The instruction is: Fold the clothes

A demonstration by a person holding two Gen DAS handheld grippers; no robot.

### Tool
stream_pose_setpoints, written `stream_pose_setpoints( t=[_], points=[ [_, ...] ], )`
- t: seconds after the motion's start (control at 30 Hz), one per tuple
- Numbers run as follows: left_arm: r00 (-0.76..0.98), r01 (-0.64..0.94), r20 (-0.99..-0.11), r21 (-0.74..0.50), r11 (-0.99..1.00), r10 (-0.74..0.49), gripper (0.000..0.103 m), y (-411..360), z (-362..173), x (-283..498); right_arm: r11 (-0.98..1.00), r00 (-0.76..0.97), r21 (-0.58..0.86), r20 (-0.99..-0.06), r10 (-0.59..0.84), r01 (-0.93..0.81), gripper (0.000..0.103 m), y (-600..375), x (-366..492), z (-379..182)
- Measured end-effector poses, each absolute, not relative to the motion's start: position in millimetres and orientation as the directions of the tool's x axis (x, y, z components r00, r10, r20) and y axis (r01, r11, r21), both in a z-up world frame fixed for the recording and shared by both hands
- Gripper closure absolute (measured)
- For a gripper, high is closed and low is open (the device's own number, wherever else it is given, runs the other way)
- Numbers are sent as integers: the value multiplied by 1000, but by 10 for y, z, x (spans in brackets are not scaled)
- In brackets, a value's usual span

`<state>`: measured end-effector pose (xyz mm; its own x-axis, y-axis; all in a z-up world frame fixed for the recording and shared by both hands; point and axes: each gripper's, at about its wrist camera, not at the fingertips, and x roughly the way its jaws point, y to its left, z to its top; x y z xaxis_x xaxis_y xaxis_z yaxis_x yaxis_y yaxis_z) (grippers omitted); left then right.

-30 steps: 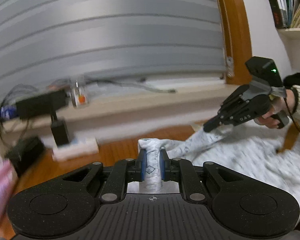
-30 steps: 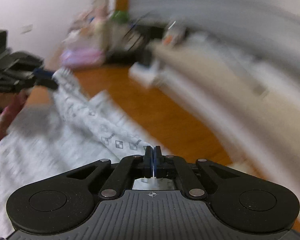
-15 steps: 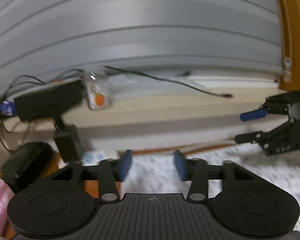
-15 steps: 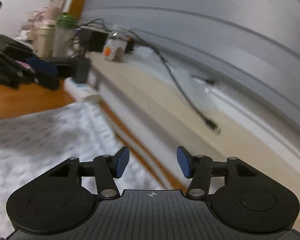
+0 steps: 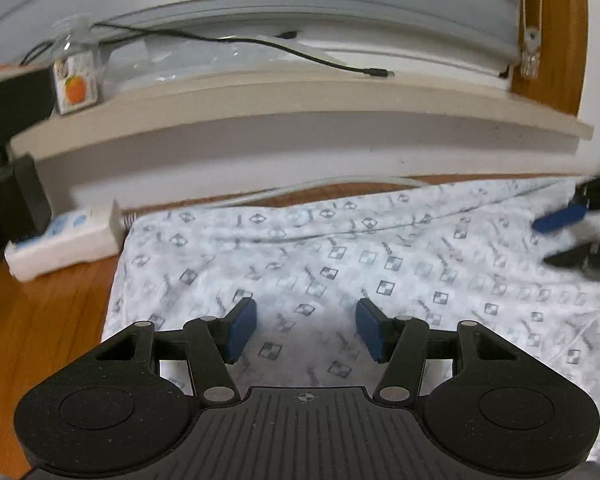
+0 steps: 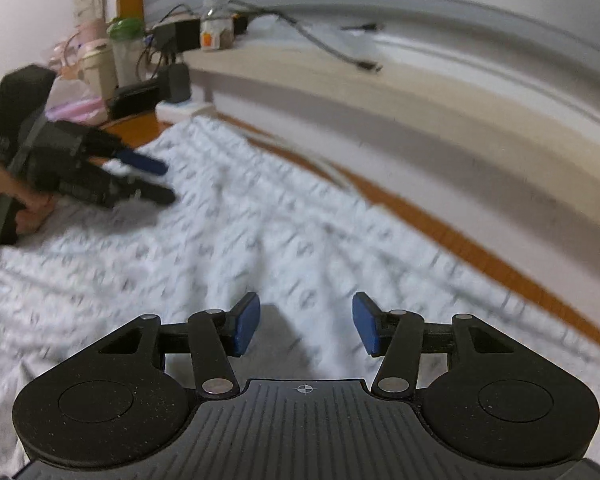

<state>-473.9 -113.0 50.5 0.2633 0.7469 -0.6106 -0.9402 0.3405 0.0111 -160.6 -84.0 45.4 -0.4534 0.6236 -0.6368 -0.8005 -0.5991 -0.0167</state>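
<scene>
We see the floor [image 5: 40, 320], orange-brown wood, along the left edge of the left wrist view and as a thin strip under the wall in the right wrist view; over most of it lies the cloth [image 5: 380, 264], white with small dark checked squares, spread out flat with shallow wrinkles, filling the middle and right of the left view and the lower left and centre of the right view; its far edge runs close beside the base of the wall. Above the cloth a beige ledge [image 5: 300, 92] crosses both frames; a black cable [image 5: 300, 50] trails along it toward the upper right, and a small carton [image 5: 76, 84] with an orange on it stands at its upper left. A white power strip [image 5: 64, 244] lies on the floor at mid left, just beside the cloth's corner.

Our left gripper [image 5: 306, 330] sits at the bottom centre of its own view, its blue fingers [image 5: 242, 330] spread and opening, only flat cloth behind the gap and nothing pinched; in the right view it shows at mid left, held by a hand [image 6: 28, 204]. Our right gripper [image 6: 306, 330] likewise has its fingers apart over the cloth, gripping nothing; it appears blurred at the right edge of the left view.
</scene>
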Motion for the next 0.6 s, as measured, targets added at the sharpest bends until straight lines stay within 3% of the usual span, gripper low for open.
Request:
stream_pose_setpoints(
  t=[0.37,0.6],
  points=[
    [212,-953,-617,39,299,758,40,-1243,585,-5447,-580,-466,4,-599,651,-815,50,-1115,-2044,356],
    [216,-940,-618,79,333,756,43,-1137,688,-5295,-580,-462,-13,-590,662,-815,50,-1128,-1919,450]
  ],
)
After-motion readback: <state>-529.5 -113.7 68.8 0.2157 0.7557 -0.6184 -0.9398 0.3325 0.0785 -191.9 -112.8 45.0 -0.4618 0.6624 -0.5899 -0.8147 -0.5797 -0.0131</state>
